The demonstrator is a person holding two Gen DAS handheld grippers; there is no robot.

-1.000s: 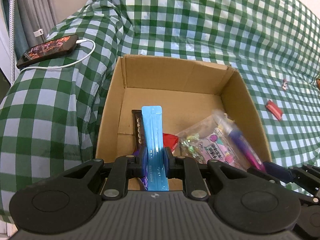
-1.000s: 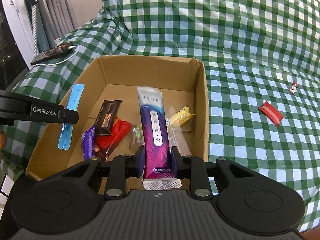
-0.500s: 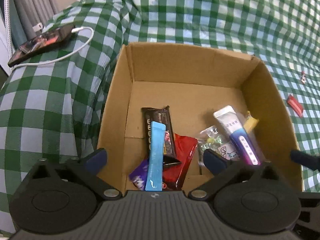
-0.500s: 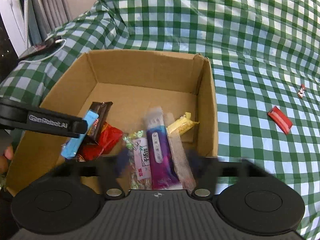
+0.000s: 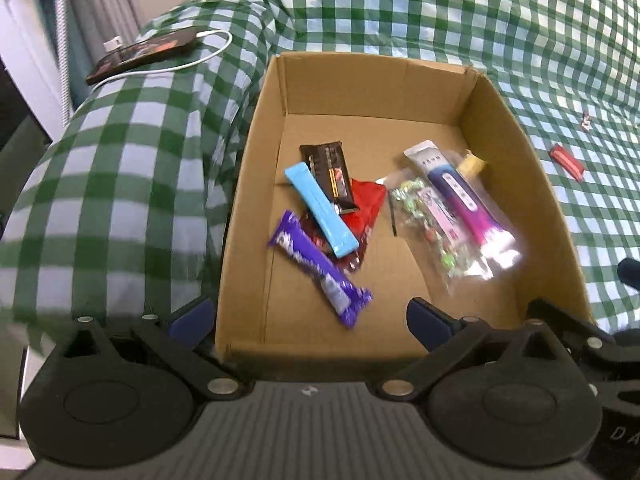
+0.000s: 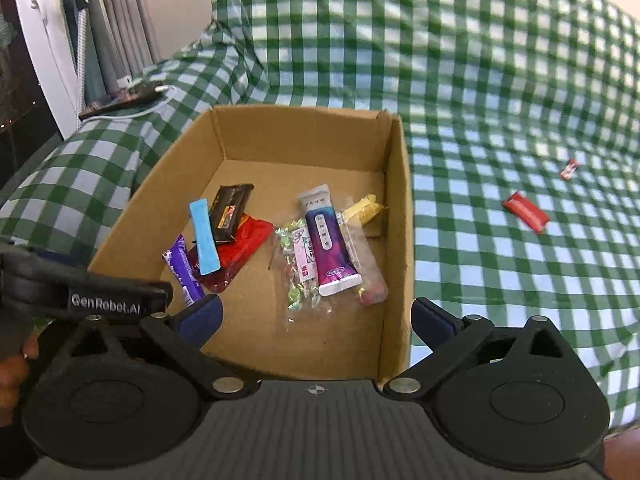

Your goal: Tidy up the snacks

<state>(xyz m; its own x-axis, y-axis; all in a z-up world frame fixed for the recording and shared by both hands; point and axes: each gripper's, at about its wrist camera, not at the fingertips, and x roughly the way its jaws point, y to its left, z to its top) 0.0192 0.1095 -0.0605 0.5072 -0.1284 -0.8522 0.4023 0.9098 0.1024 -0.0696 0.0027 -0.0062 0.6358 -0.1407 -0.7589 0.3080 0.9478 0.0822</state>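
Left wrist view: left gripper (image 5: 308, 320) has jaws wide apart, nothing btw them; cardboard box (image 5: 256, 184) just ahead holds the snacks.

Right wrist view: right gripper (image 6: 316, 318) is opening, empty. Red snack pack (image 6: 525, 211) lies ahead to the right, outside box; probably light, crinkly, slippery, so grip across its narrow middle.

One cardboard box (image 6: 394, 216) — seven snacks inside (two red packets (image 6: 525, 211) outside) — one phone (image 5: 140, 54).
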